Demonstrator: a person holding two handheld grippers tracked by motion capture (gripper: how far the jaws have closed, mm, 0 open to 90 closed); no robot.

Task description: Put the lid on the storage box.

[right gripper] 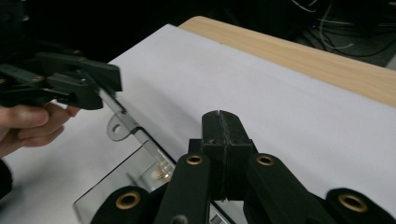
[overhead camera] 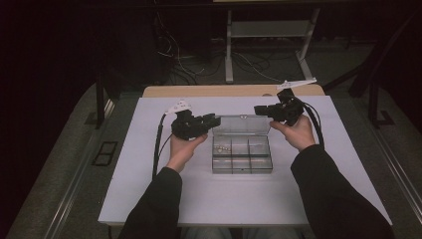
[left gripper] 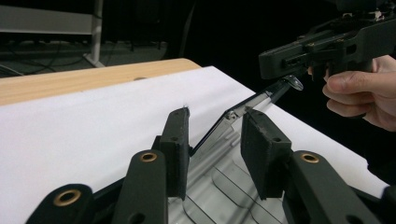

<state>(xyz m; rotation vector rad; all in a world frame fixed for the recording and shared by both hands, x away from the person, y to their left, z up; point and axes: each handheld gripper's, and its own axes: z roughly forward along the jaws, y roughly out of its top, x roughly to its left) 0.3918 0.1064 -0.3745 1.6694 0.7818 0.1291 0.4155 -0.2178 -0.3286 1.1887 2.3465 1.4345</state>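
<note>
With the clear compartment box (overhead camera: 242, 149) open at the table's (overhead camera: 149, 189) centre, your left gripper (overhead camera: 213, 121) spread beside its raised lid (overhead camera: 242, 124) and your right gripper (overhead camera: 259, 109) clenched empty, next likely reach into a compartment

High view sat above the person's side, looking fwd and down over the whole white-covered surface (overhead camera: 239, 199) w/ its wooden far edge. Left gripper view rode low and close behind its own black jaws, facing across the clear plastic compartment box (left gripper: 219, 186) toward the other gripper. Right gripper view did likewise from the opposite side, very near the box's raised lid. All three shared the box and the white surface.
</note>
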